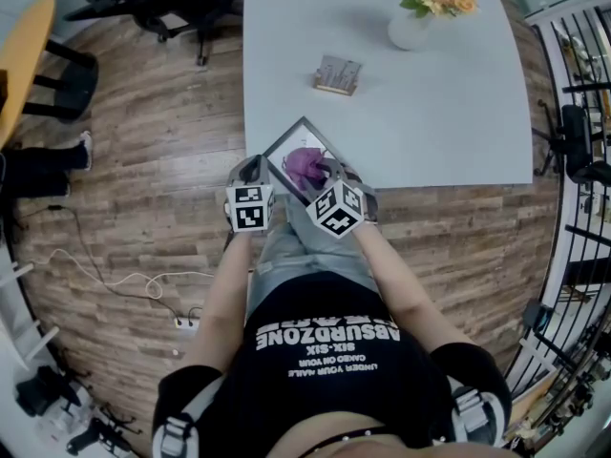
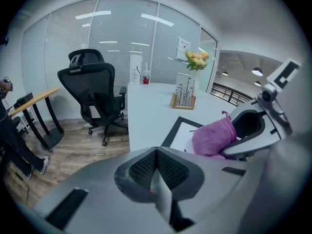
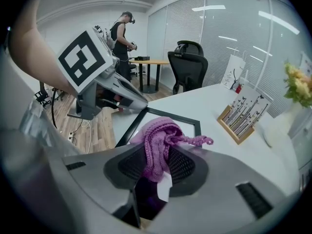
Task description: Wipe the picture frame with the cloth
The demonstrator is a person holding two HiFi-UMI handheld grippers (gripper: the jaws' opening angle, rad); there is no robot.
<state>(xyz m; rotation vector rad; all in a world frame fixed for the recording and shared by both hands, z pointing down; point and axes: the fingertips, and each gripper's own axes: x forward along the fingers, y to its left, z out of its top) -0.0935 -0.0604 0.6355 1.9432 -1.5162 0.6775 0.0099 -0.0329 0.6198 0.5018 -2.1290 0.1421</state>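
A dark-rimmed picture frame (image 1: 286,142) (image 2: 170,133) (image 3: 175,115) sits tilted at the near edge of the white table (image 1: 430,113), with its near corner hanging over the edge. My left gripper (image 1: 260,166) (image 2: 157,172) (image 3: 127,99) is shut on the frame's left edge. A purple knitted cloth (image 1: 304,165) (image 2: 212,138) (image 3: 158,135) rests on the frame's glass. My right gripper (image 1: 330,171) (image 3: 156,172) (image 2: 253,126) is shut on the cloth, which bunches out between the jaws. The two grippers are close together.
Farther back on the table are a wooden card holder (image 1: 337,74) (image 3: 241,116) and a white vase of flowers (image 1: 412,29). A black office chair (image 2: 95,91) stands left of the table, near a yellow desk (image 1: 24,46). A person (image 3: 122,33) stands beyond. A railing (image 1: 582,113) runs along the right.
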